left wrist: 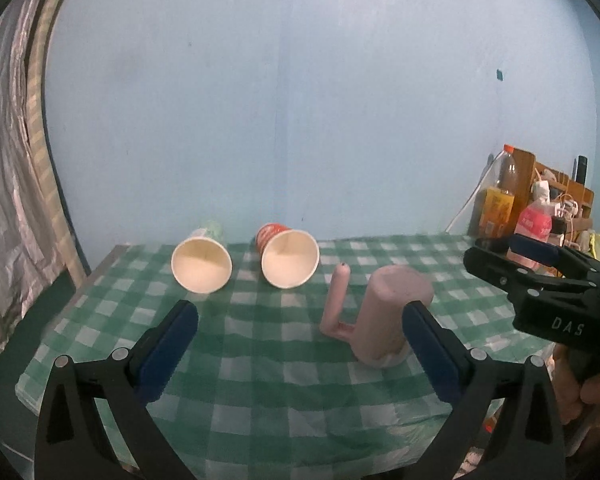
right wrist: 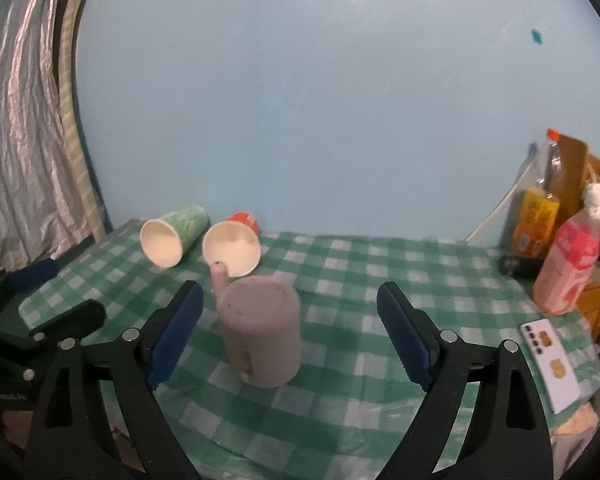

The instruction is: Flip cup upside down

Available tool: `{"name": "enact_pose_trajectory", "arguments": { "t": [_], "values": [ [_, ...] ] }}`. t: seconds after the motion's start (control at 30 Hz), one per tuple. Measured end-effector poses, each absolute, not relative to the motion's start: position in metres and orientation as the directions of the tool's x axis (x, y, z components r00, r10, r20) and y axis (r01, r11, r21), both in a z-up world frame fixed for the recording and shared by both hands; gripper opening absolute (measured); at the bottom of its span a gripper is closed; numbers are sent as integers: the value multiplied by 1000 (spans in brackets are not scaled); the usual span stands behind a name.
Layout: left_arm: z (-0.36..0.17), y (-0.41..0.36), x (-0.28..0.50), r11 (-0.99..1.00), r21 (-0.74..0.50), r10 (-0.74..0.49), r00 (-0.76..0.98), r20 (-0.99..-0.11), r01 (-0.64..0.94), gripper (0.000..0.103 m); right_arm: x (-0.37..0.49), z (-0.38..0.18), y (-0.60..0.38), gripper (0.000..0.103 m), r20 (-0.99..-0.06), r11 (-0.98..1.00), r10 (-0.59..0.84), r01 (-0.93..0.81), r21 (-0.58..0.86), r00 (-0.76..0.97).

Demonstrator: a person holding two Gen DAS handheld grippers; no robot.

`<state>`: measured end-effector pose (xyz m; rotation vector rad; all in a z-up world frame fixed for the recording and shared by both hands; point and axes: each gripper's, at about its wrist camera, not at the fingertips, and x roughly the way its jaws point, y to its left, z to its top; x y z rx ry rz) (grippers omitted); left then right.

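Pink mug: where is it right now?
The pink mug stands upside down mid-table on the checked cloth, in front of two tipped paper cups, right of centre in the left wrist view.

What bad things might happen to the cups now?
1. The pink cup stands upside down with its handle sticking out; either open claw, left claw or right claw, might bump it over.
2. The green paper cup and red paper cup lie on their sides touching, so a nudge may roll them along the checked tablecloth.
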<state>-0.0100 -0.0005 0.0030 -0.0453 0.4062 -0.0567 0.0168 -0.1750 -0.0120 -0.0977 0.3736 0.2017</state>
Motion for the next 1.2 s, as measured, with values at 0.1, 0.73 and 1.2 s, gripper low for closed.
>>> {"name": "enact_pose_trajectory", "arguments": {
  "t": [0.1,0.73,1.2],
  "values": [
    [3,-2,-14,998,-44,-63,926,-374,50,103,10,-9,-179,90,-346,981,153,-183,-57,926],
    [5,0,-23,998,-58,-37,942,-334,19,103,12,-34,-196,91,-392,992,115,-127,-6,913],
    [4,-3,-21,999,-36,-16,933,-361,3,103,10,-34,-194,91,-395,990,122,-137,-11,911]
  ]
}}
